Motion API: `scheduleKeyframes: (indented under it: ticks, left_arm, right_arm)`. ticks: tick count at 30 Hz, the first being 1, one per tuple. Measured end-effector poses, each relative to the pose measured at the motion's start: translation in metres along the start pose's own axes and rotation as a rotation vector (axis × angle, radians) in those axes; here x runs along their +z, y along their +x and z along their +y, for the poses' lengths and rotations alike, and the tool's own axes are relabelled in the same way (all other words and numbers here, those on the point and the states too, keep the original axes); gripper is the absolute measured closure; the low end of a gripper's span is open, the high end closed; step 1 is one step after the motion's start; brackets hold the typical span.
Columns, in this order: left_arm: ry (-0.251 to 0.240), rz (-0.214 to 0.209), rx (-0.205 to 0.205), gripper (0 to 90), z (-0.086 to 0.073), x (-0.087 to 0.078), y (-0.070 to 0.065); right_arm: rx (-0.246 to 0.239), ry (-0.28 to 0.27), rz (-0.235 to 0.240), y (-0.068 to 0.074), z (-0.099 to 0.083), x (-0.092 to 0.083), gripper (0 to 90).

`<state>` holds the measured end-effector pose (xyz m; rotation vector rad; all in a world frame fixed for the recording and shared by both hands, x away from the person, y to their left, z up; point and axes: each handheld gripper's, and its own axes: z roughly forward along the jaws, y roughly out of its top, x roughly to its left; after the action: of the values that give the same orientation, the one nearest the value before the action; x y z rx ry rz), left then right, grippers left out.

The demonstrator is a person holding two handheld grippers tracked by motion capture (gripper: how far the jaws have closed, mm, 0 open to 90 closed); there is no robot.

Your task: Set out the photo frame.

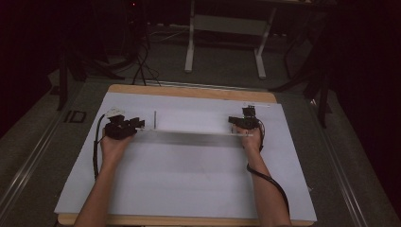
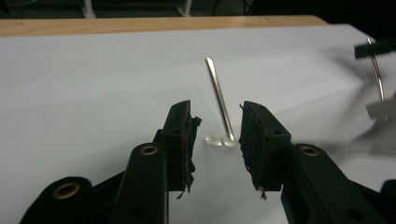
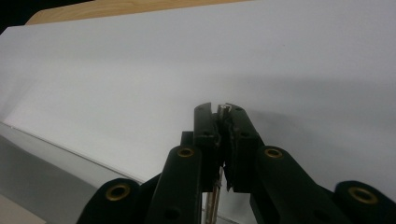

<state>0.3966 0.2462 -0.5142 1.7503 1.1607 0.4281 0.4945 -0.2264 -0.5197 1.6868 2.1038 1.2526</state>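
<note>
Left gripper [image 2: 215,135]: jaws apart, empty, at a thin metal rod [image 2: 219,105] standing near the worktop's [image 1: 189,91] far-left corner.
Right gripper [image 3: 223,135]: clamped on a second rod's [image 3: 224,108] top, far-right.
Progress: apparently early; one rod held, one ungrasped.

The place looks like a lab or test room, dimly lit. A wooden table [image 1: 189,91] covered by a white sheet [image 1: 189,179] stands on grey carpet [image 1: 227,66]. Behind it are the white legs of another desk [image 1: 190,42], black stands [image 1: 66,71], and loose cables [image 1: 142,66] on the floor.
</note>
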Motion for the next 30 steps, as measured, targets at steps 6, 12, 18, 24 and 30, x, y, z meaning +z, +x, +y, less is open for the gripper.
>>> scheduleKeyframes:
  ticks: [6, 12, 18, 24, 30]
  left_arm:
    - [0.029, -0.021, 0.052, 57.5, -0.007, -0.003, -0.009]
    - [0.026, -0.076, 0.079, 55.9, -0.013, -0.008, -0.013]
    - [-0.059, -0.101, 0.142, 46.4, -0.008, -0.012, -0.025]
    - [-0.127, -0.109, 0.227, 39.5, -0.003, -0.015, -0.040]
    - [-0.167, -0.130, 0.280, 38.9, 0.004, -0.013, -0.054]
  right_arm:
    - [0.016, 0.000, 0.003, 0.000, 0.000, 0.000, 85.0]
    - [0.011, 0.001, 0.003, 0.000, 0.000, 0.001, 84.9]
    - [0.013, 0.003, 0.003, -0.001, 0.001, 0.001, 84.9]
    - [0.012, 0.009, 0.004, -0.001, 0.001, 0.001, 84.7]
    - [0.015, 0.015, 0.003, -0.001, 0.002, 0.001, 84.6]
